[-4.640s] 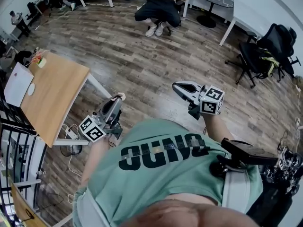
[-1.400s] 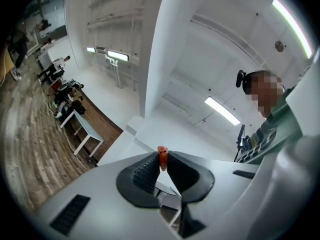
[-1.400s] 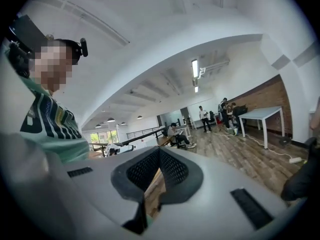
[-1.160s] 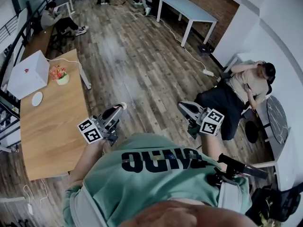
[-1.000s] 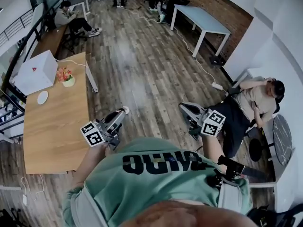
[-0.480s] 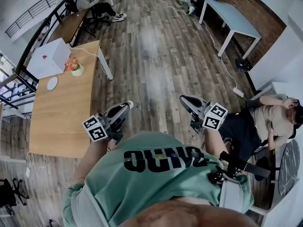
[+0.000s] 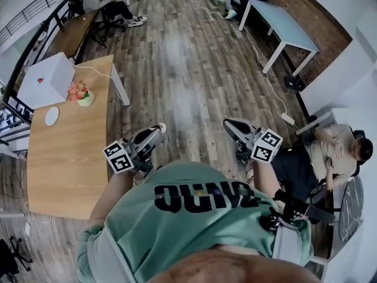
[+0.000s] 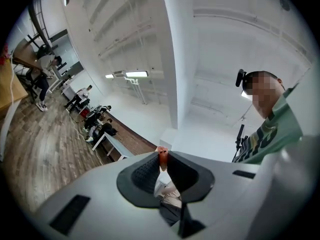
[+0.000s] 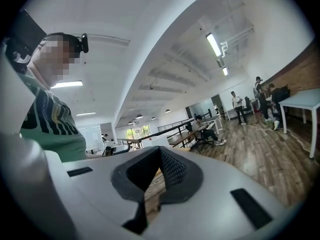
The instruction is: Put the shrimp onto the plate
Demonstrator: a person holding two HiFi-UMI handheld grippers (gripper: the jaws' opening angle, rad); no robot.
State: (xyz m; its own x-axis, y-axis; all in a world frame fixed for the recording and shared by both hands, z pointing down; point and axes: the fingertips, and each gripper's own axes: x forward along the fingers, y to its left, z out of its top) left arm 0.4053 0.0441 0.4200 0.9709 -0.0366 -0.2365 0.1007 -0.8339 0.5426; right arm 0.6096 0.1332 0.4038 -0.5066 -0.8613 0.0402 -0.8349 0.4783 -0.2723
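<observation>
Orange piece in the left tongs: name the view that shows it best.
The left gripper view: the small orange piece is pinched at the tips of the left gripper's tongs. The head view shows only a pale speck there; the right gripper view shows none of it.

The left hand-held gripper (image 7: 156, 131) and right hand-held gripper (image 7: 230, 126) are held well apart over the wood floor (image 7: 188, 69). At left, a wooden worktop (image 7: 65, 152) bears a white box (image 7: 46, 80), flowers (image 7: 80, 92) and a white disc (image 7: 52, 115).
</observation>
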